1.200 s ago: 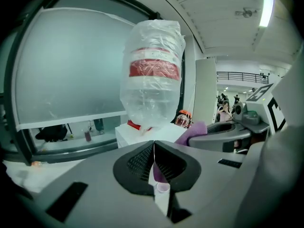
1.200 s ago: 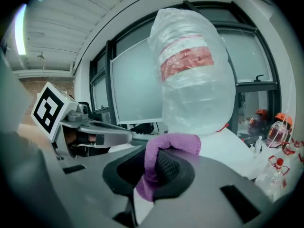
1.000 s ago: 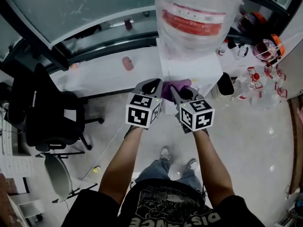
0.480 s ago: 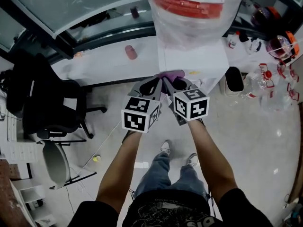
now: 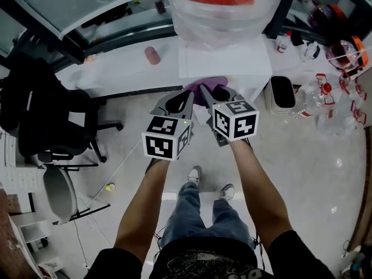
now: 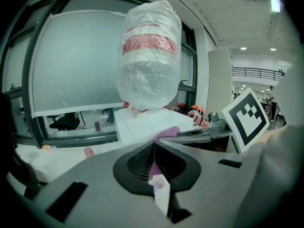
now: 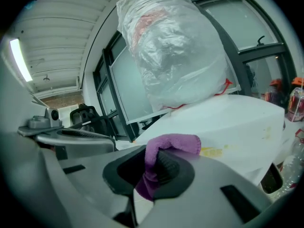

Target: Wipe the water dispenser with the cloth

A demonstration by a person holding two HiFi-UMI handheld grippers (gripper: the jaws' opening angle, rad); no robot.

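Water dispenser [image 5: 224, 36] top beyond the head view's upper edge.

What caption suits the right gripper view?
Right gripper, shut on a purple cloth, faces the white water dispenser.

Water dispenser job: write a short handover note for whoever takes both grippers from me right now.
Left gripper: jaws shut, a thin strip of the purple cloth pinched between them.
Right gripper: shut on the same cloth, a fold bulging over its pads.
The cloth is held between both grippers at the front top edge of the water dispenser, under the plastic-wrapped bottle; contact cannot be confirmed.
Done: cloth in hand and at the dispenser; no wiped area can be told apart.
Left to do: wipe the white top and sides; a yellowish mark sits just beside the cloth.
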